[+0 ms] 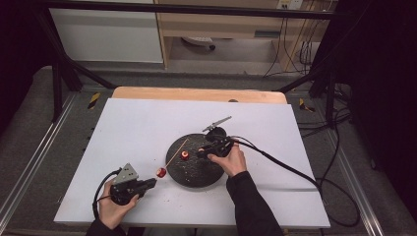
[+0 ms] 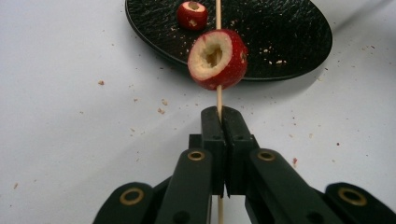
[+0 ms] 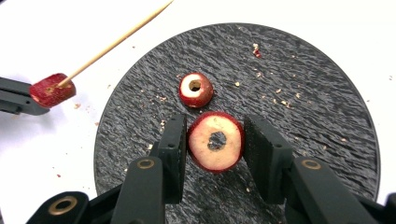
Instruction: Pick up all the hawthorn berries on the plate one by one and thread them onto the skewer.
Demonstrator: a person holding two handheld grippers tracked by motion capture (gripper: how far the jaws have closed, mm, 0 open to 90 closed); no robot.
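Skewer [image 2: 218,100] work is under way: the thin wooden stick is clamped between the pressed-together jaws of the left tongs [image 2: 220,114], and one cored red fruit piece [image 2: 217,59] is already threaded on it just beyond the jaw tips, hanging over the white surface [image 1: 142,128] at about 8 o'clock from the black plate [image 1: 196,177]. In the high view the stick's free end slants up over the plate rim toward 1 o'clock. The right tongs [image 3: 215,140] stand apart on either side of a second cored piece [image 3: 215,141] lying on the plate, its hole facing up; the pads look very near its skin, though I cannot tell whether they touch. A smaller cored piece [image 3: 195,89] lies just past it at 12 o'clock, apart from it. To do this step well, I would close the right tongs gently on the round sides, since the flesh looks soft and a hard squeeze could crush it or close the hole. Grip it square so the hole stays open and clear of the pads. Then lift, turn the hole to face the stick's point, and slide it along the stick's line, not across it, while the left tongs hold steady. A crooked approach could split the ring or bend the stick. Crumbs scattered on the plate suggest the fruit breaks easily.
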